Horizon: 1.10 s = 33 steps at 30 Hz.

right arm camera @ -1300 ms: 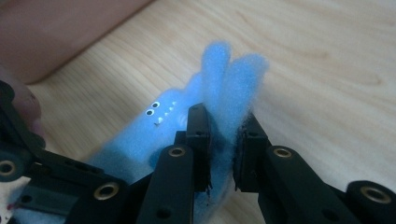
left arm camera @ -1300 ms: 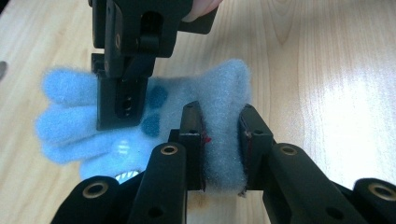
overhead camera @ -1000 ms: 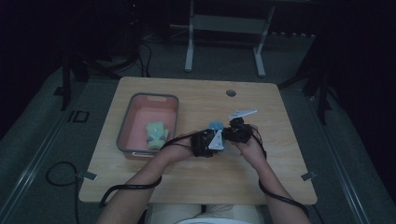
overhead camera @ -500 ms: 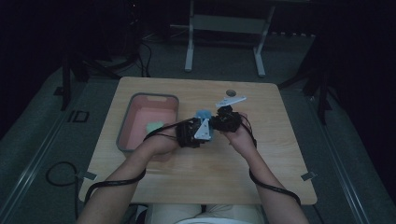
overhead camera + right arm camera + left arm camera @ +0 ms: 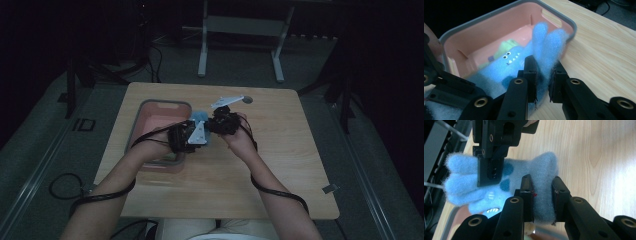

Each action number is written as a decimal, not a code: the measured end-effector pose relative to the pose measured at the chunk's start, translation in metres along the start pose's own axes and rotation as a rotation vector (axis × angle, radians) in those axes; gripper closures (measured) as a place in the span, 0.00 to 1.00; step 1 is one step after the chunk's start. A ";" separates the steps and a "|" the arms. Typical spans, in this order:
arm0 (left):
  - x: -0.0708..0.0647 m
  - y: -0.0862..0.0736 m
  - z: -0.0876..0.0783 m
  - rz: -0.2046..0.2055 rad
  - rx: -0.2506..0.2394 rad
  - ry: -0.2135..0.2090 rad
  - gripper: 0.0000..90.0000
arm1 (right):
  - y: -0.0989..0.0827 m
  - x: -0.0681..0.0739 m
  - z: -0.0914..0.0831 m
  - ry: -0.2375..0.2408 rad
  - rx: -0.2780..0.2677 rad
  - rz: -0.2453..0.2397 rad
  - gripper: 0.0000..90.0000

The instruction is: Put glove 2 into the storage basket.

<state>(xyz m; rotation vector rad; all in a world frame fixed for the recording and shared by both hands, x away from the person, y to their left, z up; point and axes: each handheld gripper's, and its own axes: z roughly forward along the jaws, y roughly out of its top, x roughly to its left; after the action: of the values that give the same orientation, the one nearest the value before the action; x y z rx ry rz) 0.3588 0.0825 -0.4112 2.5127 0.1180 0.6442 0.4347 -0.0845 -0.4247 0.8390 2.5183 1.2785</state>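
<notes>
A fuzzy blue glove with a small monster face hangs stretched between both grippers, at the pink bin's right rim. My left gripper is shut on one end of the glove; in the high view this left gripper sits over the bin's right edge. My right gripper is shut on the other end of the glove, and it appears in the high view as the right gripper just right of the left one. A green fuzzy item lies inside the bin.
The wooden table carries the bin at its left side. A round cable hole lies near the far edge. A metal stand is on the floor beyond the table, and cables trail at the left.
Both hands have moved left and toward the far side, rising a little, and carried the blue glove from mid-table to the bin's right rim. Both grips stayed shut.
</notes>
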 end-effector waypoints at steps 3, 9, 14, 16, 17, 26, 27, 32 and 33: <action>0.000 -0.008 -0.005 -0.008 0.011 0.005 0.84 | 0.005 0.007 0.009 0.012 0.002 -0.012 0.88; 0.002 -0.029 -0.015 -0.034 0.031 0.015 0.84 | 0.017 0.019 0.025 0.036 0.002 -0.031 0.88; 0.002 -0.047 -0.025 -0.050 0.051 0.027 0.84 | 0.027 0.032 0.042 0.053 0.000 -0.053 0.88; 0.003 -0.054 -0.029 -0.054 0.064 0.031 0.84 | 0.030 0.038 0.049 0.058 0.001 -0.063 0.88; 0.004 -0.057 -0.031 -0.058 0.069 0.034 0.84 | 0.032 0.041 0.054 0.062 0.001 -0.068 0.88; 0.005 -0.084 -0.040 -0.091 0.113 0.044 0.84 | 0.040 0.058 0.079 0.089 -0.028 -0.075 0.88; 0.005 -0.086 -0.038 -0.099 0.114 0.040 0.84 | 0.040 0.059 0.082 0.085 -0.022 -0.074 0.88; 0.007 -0.091 -0.024 -0.127 0.114 0.007 0.84 | 0.036 0.058 0.091 0.070 -0.008 -0.061 0.88; 0.007 -0.093 -0.020 -0.134 0.110 -0.004 0.84 | 0.034 0.057 0.092 0.067 0.000 -0.056 0.88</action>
<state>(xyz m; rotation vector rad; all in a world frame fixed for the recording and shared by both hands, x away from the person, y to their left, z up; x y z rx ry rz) 0.3602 0.1725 -0.4421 2.5846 0.3259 0.5932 0.4397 0.0264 -0.4494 0.7313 2.5746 1.3096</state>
